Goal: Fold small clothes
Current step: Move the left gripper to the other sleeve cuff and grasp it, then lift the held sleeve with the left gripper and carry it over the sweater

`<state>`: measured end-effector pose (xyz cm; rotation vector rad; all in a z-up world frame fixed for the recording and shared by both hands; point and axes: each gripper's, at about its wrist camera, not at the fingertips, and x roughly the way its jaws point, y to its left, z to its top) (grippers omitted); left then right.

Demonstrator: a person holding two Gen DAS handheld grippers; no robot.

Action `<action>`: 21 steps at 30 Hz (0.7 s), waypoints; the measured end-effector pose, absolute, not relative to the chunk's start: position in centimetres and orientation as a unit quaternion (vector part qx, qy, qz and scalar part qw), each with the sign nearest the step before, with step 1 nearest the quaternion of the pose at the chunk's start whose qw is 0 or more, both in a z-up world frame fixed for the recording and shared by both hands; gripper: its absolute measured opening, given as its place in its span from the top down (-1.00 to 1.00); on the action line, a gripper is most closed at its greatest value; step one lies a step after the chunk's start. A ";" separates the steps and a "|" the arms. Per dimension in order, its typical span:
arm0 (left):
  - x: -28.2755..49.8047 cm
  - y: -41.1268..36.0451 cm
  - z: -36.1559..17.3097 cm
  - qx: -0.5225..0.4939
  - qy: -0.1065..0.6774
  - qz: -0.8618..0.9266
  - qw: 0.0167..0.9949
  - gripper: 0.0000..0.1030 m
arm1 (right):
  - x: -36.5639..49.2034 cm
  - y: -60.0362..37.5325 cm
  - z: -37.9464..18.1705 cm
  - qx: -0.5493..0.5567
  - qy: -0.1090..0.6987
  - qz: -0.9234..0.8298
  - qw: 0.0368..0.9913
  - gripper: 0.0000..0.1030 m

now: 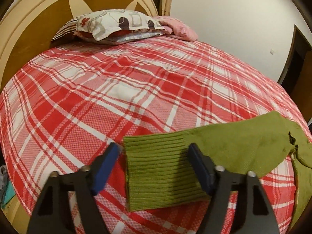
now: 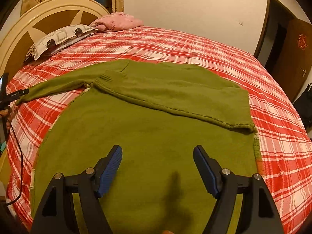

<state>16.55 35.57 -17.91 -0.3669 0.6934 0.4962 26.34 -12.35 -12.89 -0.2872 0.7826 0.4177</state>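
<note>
- While the green sweater [image 2: 148,128] lies flat on the plaid bed cover [image 2: 214,44], its left sleeve [image 1: 224,136] stretches out sideways, long axis running across the bed, ribbed cuff [image 1: 159,171] at the far left end
- That cuff sits directly between the fingers of the left gripper [image 1: 154,152]; the jaws stand apart, one pad off the cuff's left edge, the other over its right part, and I cannot tell whether either presses on the knit
- The right gripper [image 2: 158,156] hovers over the sweater's body with its jaws spread and nothing between them
- The other sleeve [image 2: 181,97] already lies folded across the chest
- My judgement: the left hand is the nearer one for the outstretched sleeve, and the fold would carry the cuff rightward, toward the body
- No containers are in view; a patterned pillow [image 1: 117,25] and a pink cloth [image 1: 179,29] lie by the headboard [image 1: 29,25], well apart from the sweater
</note>
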 end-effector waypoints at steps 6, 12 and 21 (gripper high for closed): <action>16.0 35.7 -17.8 -0.177 0.335 0.245 0.892 -0.03 | 25.7 -11.3 -13.2 -0.148 0.375 0.213 0.890 -0.47; 15.5 36.2 -18.1 -0.176 0.336 0.269 0.886 -0.41 | 25.2 -11.0 -13.1 -0.145 0.372 0.219 0.890 -0.47; 15.4 35.3 -17.8 -0.184 0.344 0.234 0.891 0.34 | 24.8 -10.6 -13.2 -0.142 0.371 0.225 0.890 -0.47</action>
